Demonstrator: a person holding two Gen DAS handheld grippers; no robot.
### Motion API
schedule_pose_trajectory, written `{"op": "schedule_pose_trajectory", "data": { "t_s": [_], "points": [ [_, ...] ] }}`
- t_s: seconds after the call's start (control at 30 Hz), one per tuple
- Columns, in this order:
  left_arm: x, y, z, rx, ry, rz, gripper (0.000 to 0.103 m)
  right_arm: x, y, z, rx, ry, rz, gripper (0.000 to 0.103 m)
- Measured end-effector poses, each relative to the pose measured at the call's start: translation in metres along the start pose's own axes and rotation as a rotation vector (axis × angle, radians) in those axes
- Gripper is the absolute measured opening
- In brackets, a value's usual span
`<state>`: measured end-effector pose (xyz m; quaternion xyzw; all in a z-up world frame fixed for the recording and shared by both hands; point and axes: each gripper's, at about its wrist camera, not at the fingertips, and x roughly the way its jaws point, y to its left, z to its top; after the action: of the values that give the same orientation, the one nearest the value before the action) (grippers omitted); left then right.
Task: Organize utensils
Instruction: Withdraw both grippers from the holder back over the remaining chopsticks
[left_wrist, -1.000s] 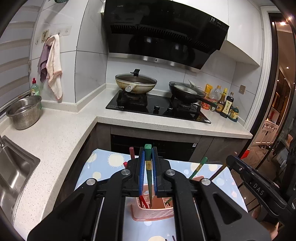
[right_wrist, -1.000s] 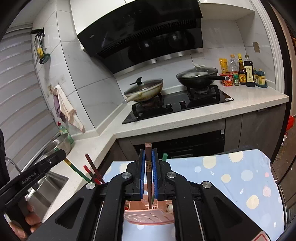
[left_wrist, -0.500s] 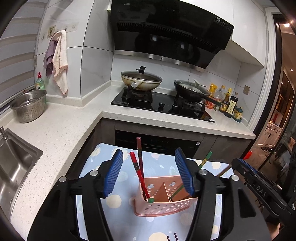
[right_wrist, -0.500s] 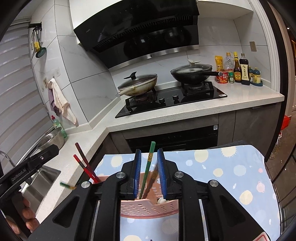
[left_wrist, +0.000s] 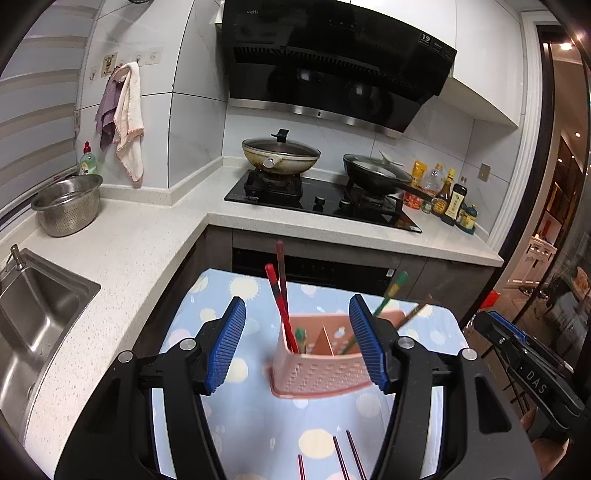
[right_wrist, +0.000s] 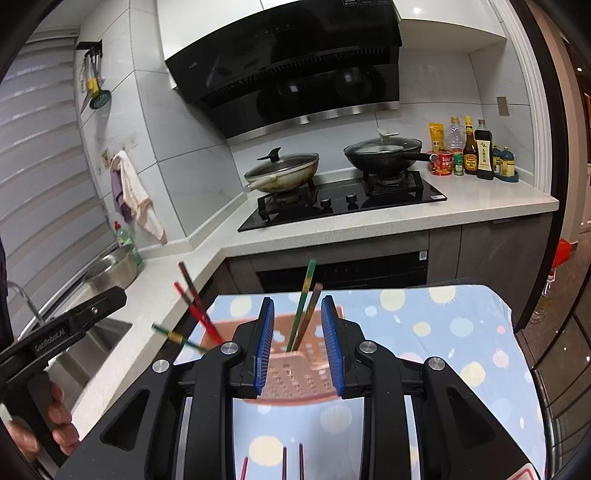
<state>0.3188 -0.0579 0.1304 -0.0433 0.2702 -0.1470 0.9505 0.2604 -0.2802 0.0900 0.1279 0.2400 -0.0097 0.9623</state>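
Note:
A pink perforated utensil holder (left_wrist: 325, 363) stands on the blue sun-patterned cloth (left_wrist: 255, 417); it also shows in the right wrist view (right_wrist: 295, 376). Red chopsticks (left_wrist: 280, 295) and a short green one (left_wrist: 301, 338) stand in its left compartment. A green chopstick (left_wrist: 388, 295) and a brown one (left_wrist: 415, 312) lean in its right compartment. My left gripper (left_wrist: 297, 345) is open and empty, just in front of the holder. My right gripper (right_wrist: 297, 345) is open and empty, its jaws either side of the green (right_wrist: 303, 299) and brown (right_wrist: 310, 310) chopsticks. Loose dark red chopsticks (left_wrist: 347, 458) lie on the cloth near me.
A white counter (left_wrist: 122, 254) wraps around the left and back. A steel sink (left_wrist: 33, 321) and colander (left_wrist: 68, 206) are at left. A hob with two lidded pans (left_wrist: 280, 155) is at the back, sauce bottles (left_wrist: 450, 199) at its right.
Both grippers opened and let go of their chopsticks, the left of a green one and the right of a brown one, which now stand in the holder. Both grippers drew back from it.

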Motion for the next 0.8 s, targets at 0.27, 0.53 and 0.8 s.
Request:
{"op": "schedule_pose_trajectory", "data": {
  "t_s": [0.27,0.53,0.8],
  "points": [
    [-0.026,-0.003,-0.04,0.015,0.06,0.001,0.056,-0.032,0.005,-0.043,-0.009,0.061,0.017,0.026],
    [-0.046,-0.006,-0.08,0.023,0.111,0.017,0.056,-0.058,0.01,-0.085,-0.013,0.12,0.027,0.026],
    [-0.059,-0.007,-0.115,0.025,0.156,0.039,0.055,-0.073,0.007,-0.124,-0.004,0.178,0.029,0.026]
  ]
}}
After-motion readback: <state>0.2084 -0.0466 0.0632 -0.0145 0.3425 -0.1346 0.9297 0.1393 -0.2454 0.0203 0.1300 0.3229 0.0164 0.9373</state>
